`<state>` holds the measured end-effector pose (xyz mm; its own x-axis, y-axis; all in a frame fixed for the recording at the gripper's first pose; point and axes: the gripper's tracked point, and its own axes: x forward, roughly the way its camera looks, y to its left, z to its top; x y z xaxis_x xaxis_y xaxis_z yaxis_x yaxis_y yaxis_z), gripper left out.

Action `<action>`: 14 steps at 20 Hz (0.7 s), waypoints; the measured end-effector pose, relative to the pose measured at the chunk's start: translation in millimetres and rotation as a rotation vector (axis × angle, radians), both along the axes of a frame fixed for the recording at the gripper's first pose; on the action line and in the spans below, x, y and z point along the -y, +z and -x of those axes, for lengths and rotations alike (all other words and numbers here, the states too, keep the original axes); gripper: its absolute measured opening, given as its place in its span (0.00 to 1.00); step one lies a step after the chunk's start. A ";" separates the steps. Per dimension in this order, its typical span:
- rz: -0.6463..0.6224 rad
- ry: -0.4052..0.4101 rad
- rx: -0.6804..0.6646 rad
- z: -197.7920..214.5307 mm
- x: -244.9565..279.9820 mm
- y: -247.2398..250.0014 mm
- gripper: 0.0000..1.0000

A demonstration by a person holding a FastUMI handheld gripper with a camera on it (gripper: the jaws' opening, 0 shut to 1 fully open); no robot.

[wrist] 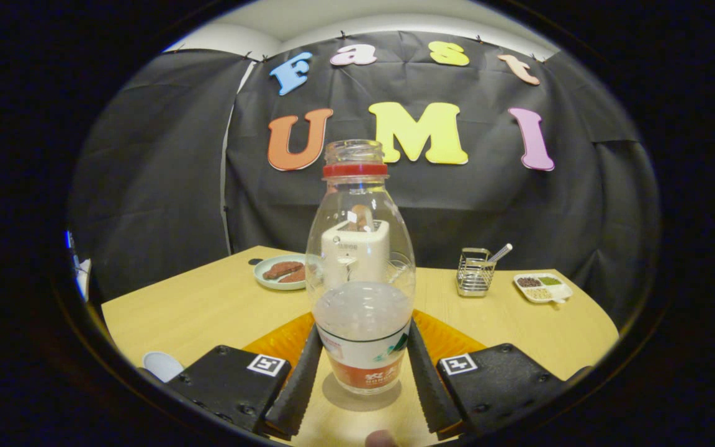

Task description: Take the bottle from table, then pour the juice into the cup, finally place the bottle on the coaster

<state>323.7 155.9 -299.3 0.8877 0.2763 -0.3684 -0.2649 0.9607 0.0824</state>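
A clear plastic bottle (360, 273) with a red neck ring and no cap stands upright between my fingers, its lower half full of cloudy juice. My gripper (362, 332) is shut on the bottle, one finger pressing each side of its labelled lower body. The bottle's base is low over the wooden table (208, 304), with a shadow right under it; I cannot tell whether it touches. An orange coaster (274, 341) lies just behind the bottle, showing on both sides of the fingers. A white boxy object (357, 251), seen through the bottle, stands beyond it.
A green plate (270, 279) with brown food sits at the back left. A wire holder (474, 273) with a straw and a small white tray (542, 287) of seeds stand at the back right. A white round thing (162, 365) lies by the table's near left edge.
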 end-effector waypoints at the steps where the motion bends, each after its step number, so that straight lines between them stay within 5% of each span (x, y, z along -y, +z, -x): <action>1: -0.002 0.002 -0.014 -1.0 -1.8 -8.3 0.76; 14: 0.000 0.013 -0.053 -6.9 -8.2 -44.9 0.77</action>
<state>330.5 164.1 -344.3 0.8633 0.2876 -0.4147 -0.2727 0.9573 0.0964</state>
